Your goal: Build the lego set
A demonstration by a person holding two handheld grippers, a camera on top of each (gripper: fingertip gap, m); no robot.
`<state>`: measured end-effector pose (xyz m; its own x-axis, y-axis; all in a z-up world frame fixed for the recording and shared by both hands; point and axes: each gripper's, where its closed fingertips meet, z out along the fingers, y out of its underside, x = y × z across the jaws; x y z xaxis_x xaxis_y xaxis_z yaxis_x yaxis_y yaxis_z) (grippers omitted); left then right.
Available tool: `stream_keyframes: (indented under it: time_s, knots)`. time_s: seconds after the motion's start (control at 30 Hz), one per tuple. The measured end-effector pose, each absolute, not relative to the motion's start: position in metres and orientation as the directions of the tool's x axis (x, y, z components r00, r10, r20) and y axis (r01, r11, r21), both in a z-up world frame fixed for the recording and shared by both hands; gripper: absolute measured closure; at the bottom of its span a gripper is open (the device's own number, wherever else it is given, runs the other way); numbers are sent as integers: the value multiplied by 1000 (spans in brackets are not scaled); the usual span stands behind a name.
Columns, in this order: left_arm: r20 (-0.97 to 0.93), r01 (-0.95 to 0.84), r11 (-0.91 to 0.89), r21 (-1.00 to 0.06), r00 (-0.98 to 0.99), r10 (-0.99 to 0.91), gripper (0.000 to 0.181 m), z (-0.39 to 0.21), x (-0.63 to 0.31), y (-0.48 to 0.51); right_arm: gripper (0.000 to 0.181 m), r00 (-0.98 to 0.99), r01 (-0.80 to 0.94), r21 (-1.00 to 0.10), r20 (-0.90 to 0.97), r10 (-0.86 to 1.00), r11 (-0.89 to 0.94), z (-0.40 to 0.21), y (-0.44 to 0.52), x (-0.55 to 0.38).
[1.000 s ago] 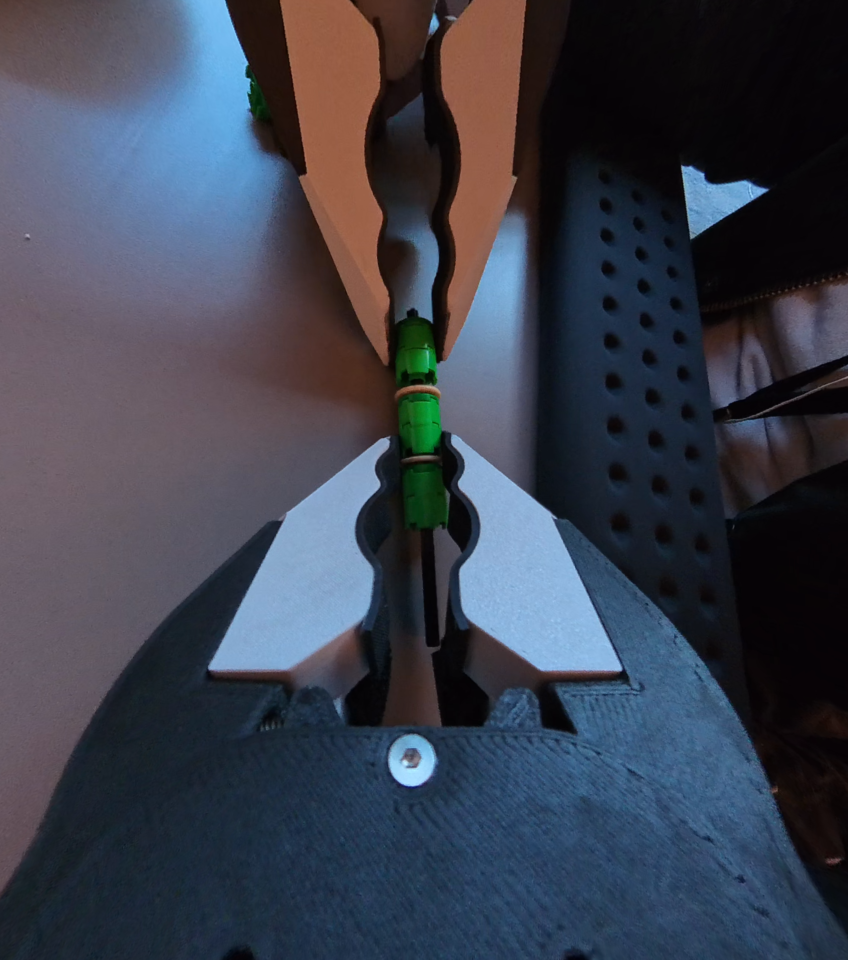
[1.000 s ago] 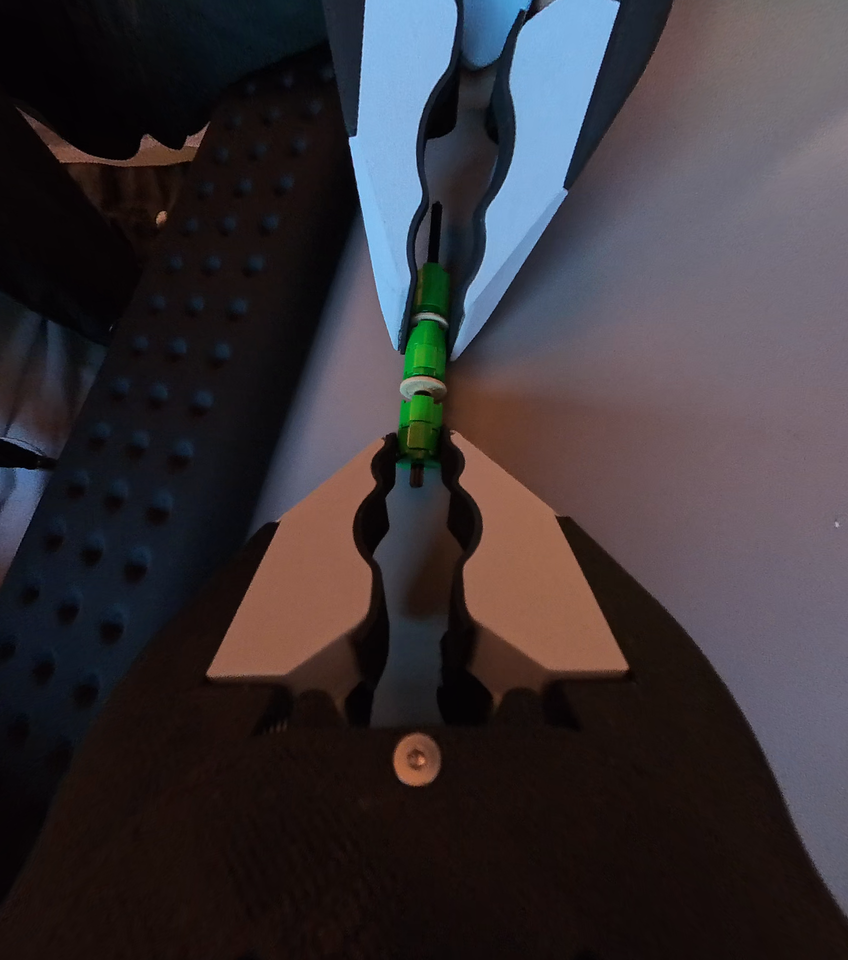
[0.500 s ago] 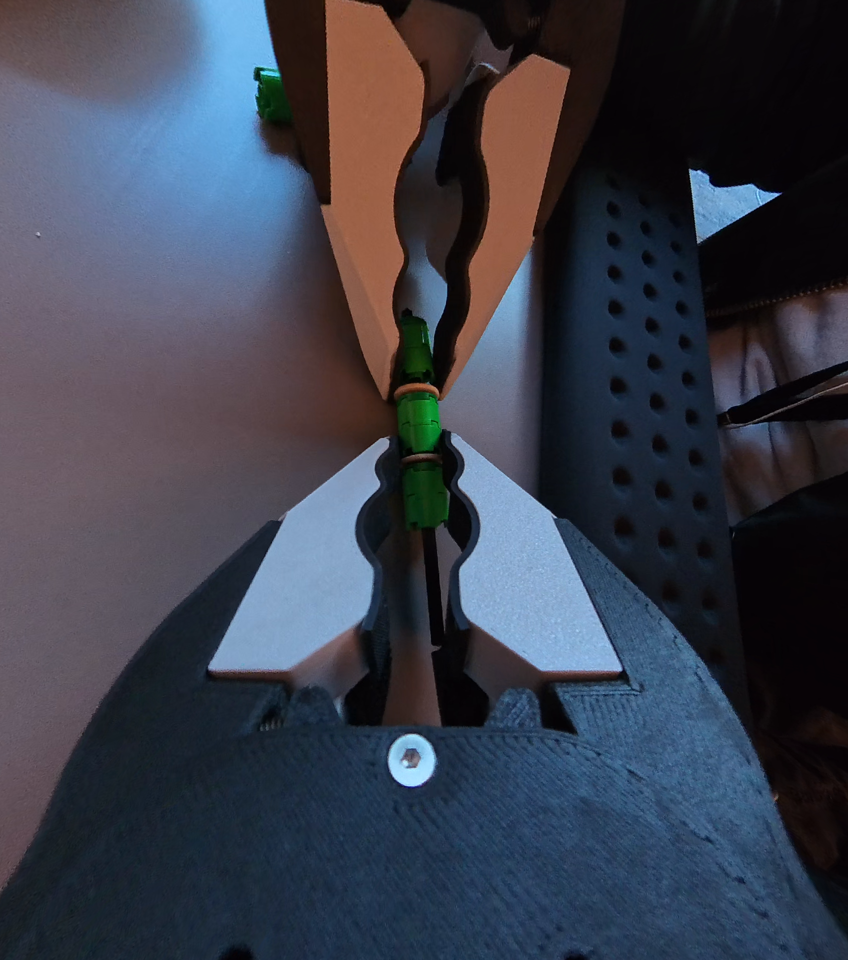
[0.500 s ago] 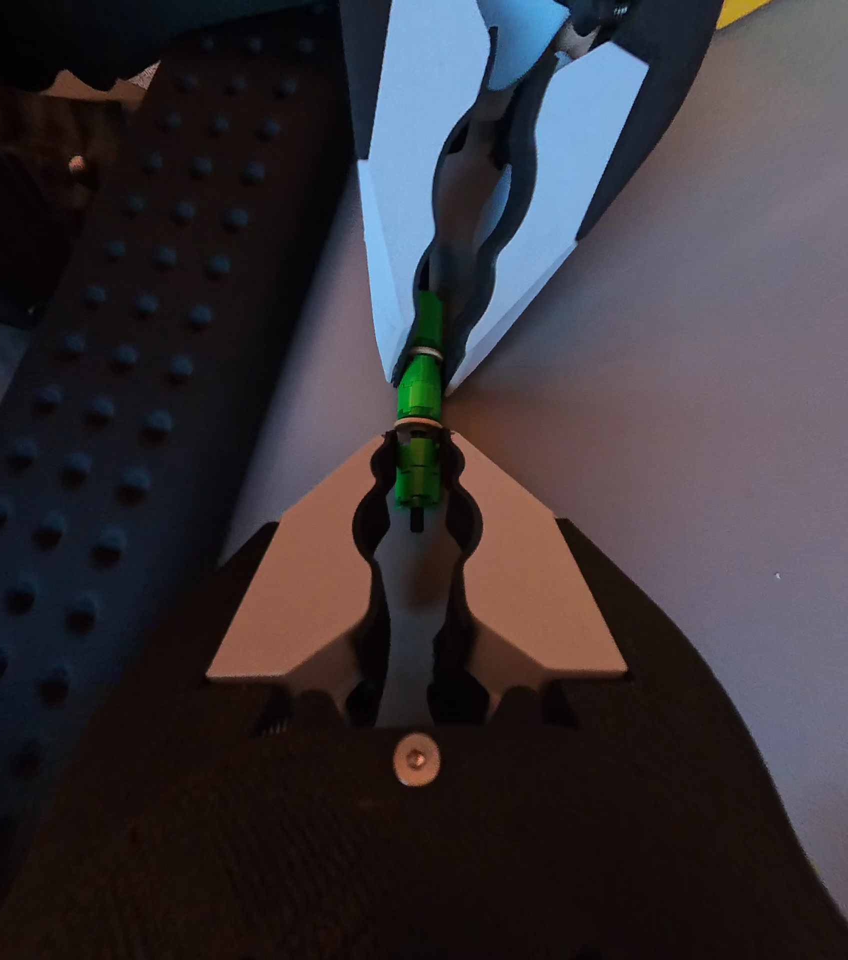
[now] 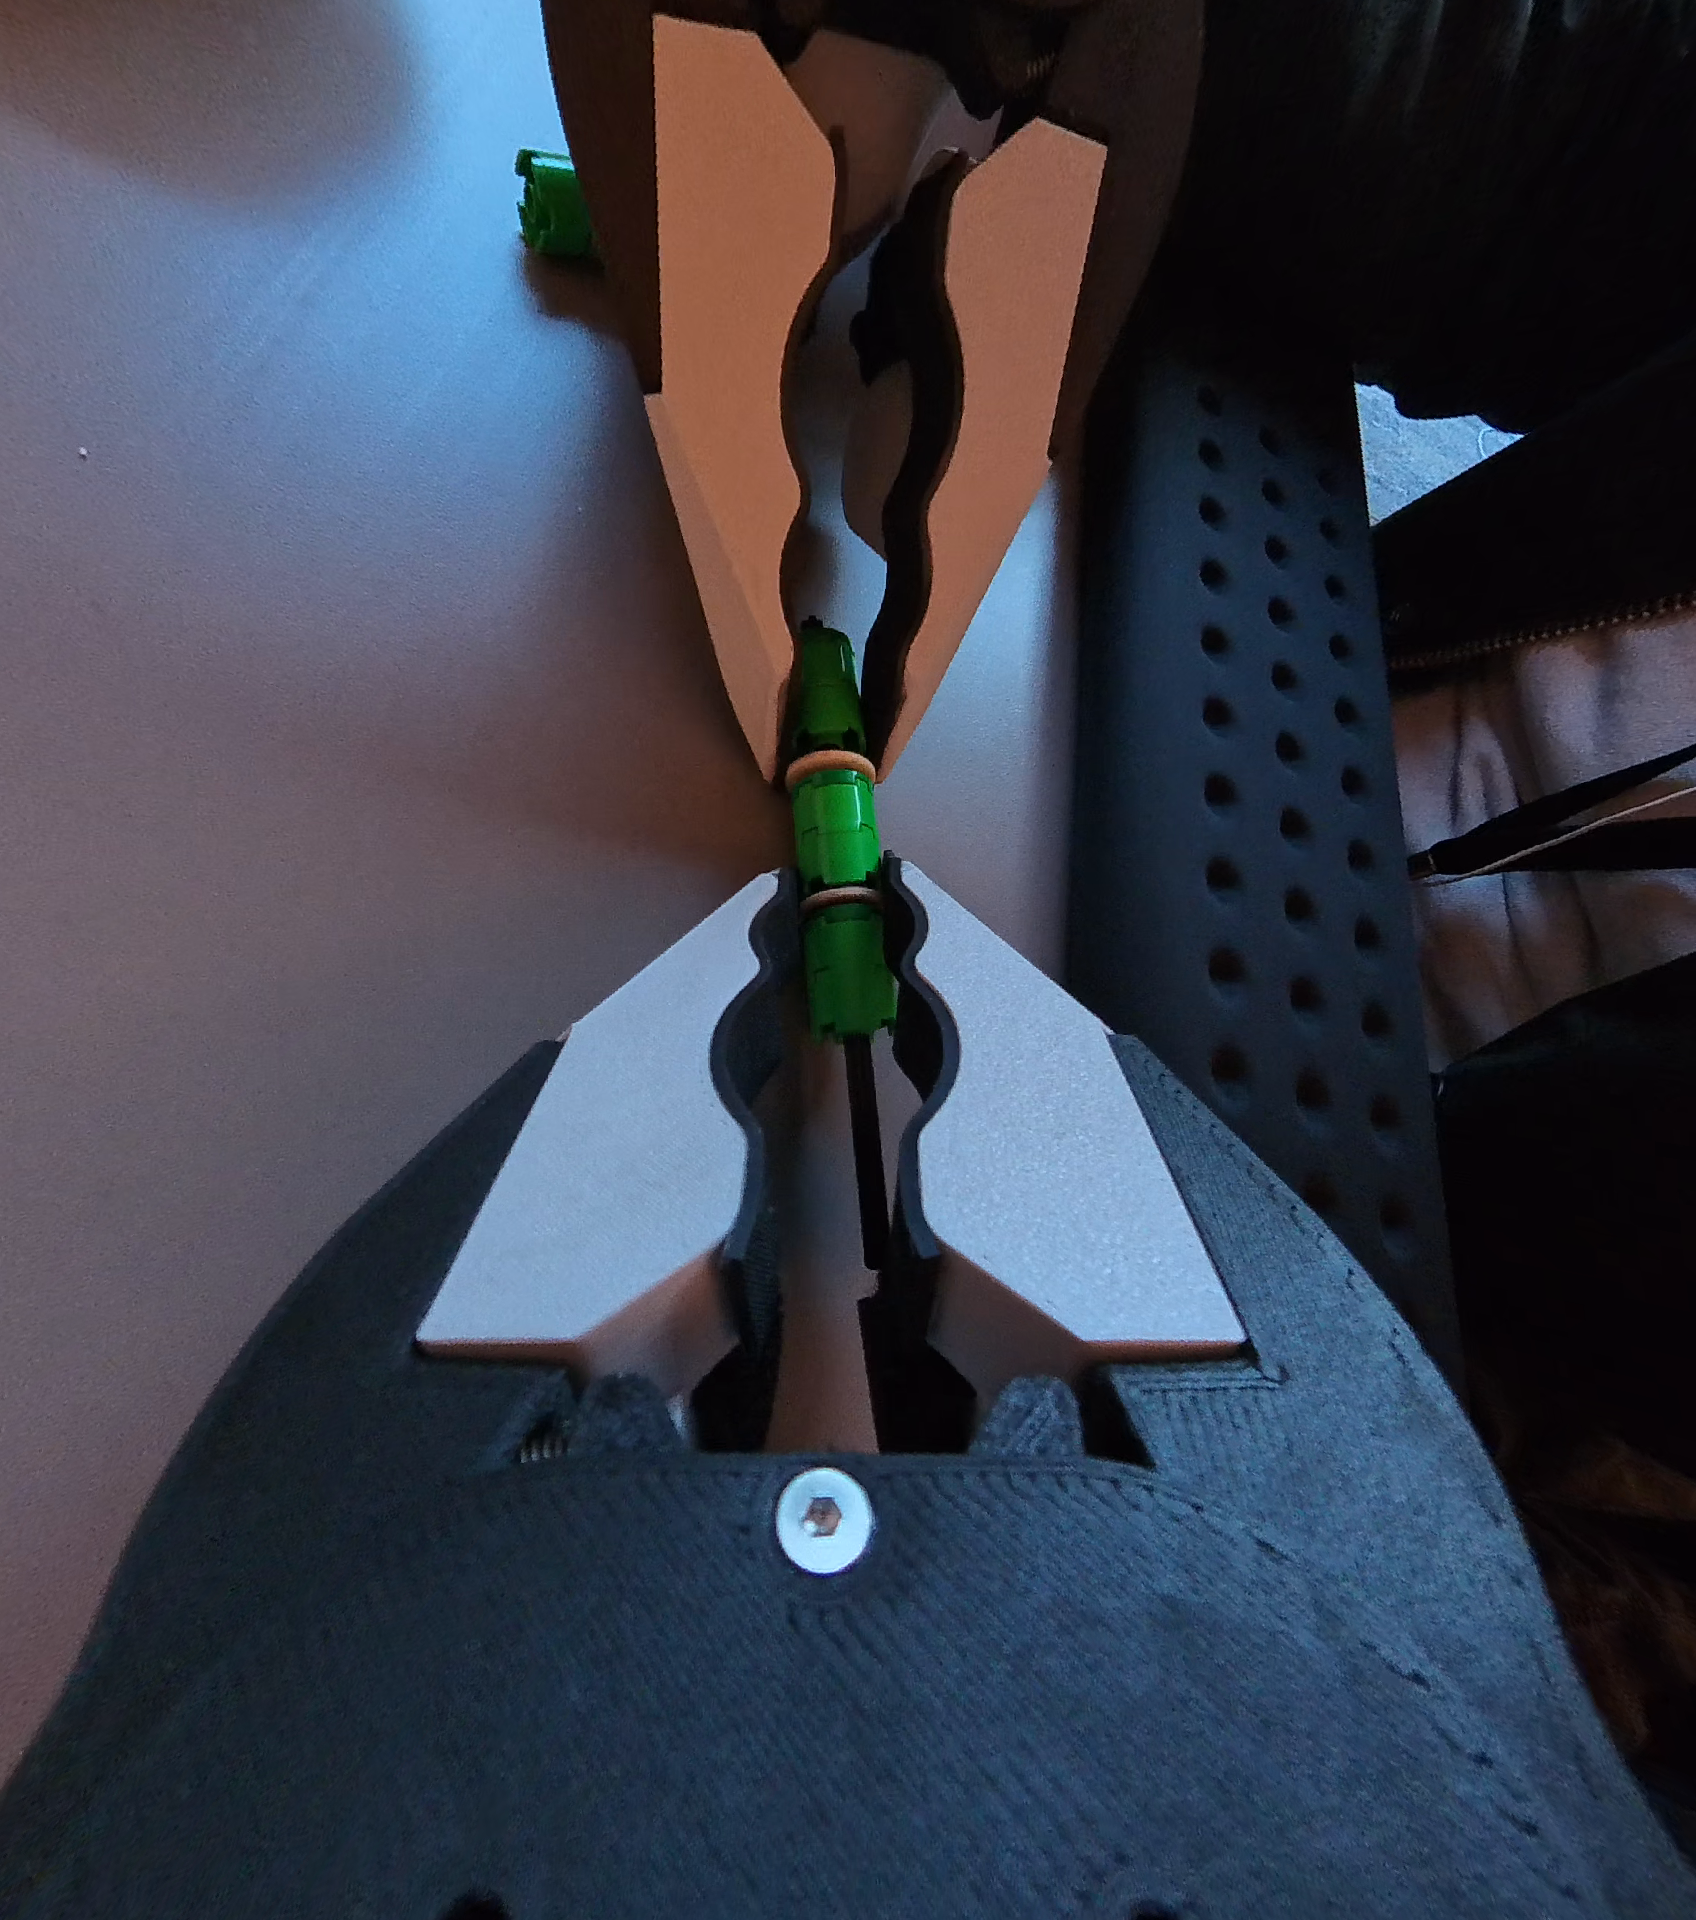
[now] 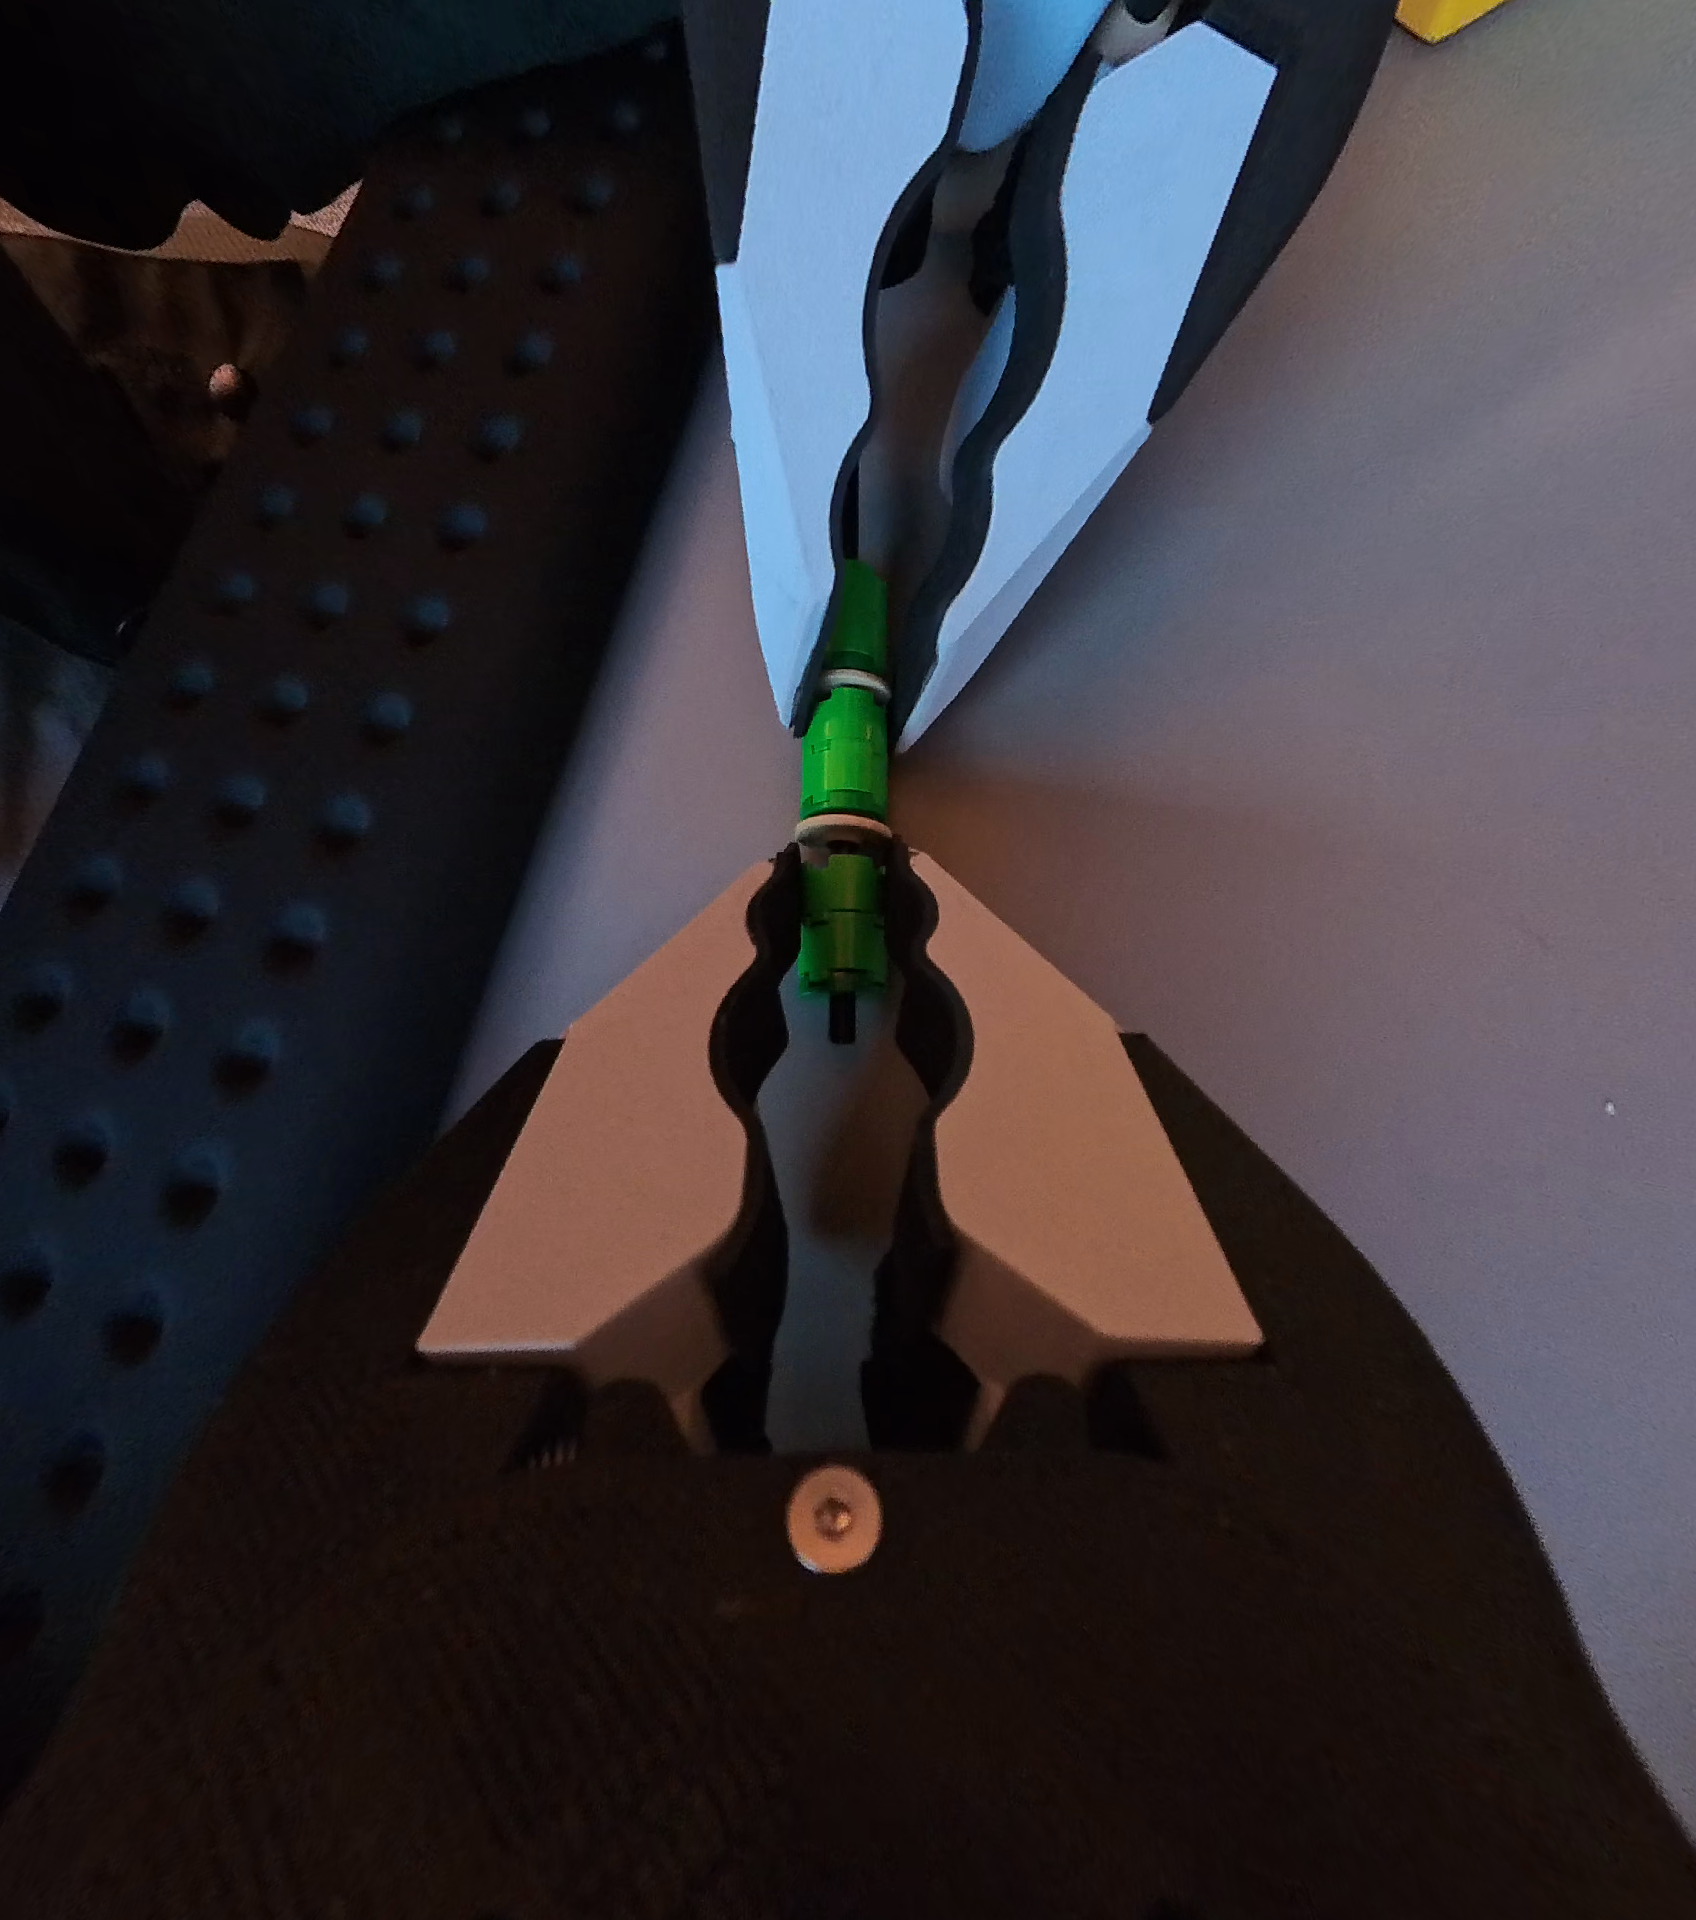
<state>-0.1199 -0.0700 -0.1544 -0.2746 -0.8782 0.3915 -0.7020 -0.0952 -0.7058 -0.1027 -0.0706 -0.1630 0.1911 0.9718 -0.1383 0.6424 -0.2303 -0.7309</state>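
A green lego stack [image 5: 828, 831] of three round pieces with pale rings between them sits on a black axle [image 5: 865, 1143]. It is held in the air between both grippers, which face each other tip to tip. My left gripper [image 5: 839, 883] is shut on one end piece, and the axle runs back between its fingers. My right gripper [image 6: 844, 857] is shut on the other end piece, with a short axle tip [image 6: 839, 1023] showing behind it. The stack [image 6: 844, 769] also shows in the right wrist view, with only its middle piece bare.
A loose green piece [image 5: 553, 203] lies on the grey table [image 5: 252, 727] behind the right gripper. A yellow piece [image 6: 1446, 16] shows at the far edge. A black perforated strip [image 5: 1239, 727] runs along the table edge, with dark fabric beyond it. Left and right tips are no more than a few centimetres apart.
The two grippers have come closer together along the stack. The right gripper's end piece now sits inside its jaws, and less green shows between the tips.
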Motion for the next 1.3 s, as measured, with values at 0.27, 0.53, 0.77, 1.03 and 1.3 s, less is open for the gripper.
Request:
stream_keyframes:
  time_s: [0.27, 0.53, 0.77, 1.03, 1.3]
  knots:
    - [396, -701, -98, -706, -277, -875, 165, -154, -121, -70, 162, 188, 637, -734, -147, 971, -235, -163, -72, -101]
    - [401, -699, -102, -708, -279, -872, 165, -152, -121, -71, 162, 188, 632, -736, -156, 970, -241, -163, -73, -99]
    - [414, -691, -114, -714, -285, -865, 166, -150, -121, -71, 162, 190, 631, -734, -167, 967, -251, -163, -74, -96]
    - [470, -477, -302, -825, -284, -836, 181, -112, -179, -40, 164, 296, 625, -713, -161, 942, -318, -162, -69, -39]
    - [458, -603, -236, -762, -244, -855, 170, -136, -169, -48, 165, 300, 654, -697, -118, 946, -295, -162, -62, -45]
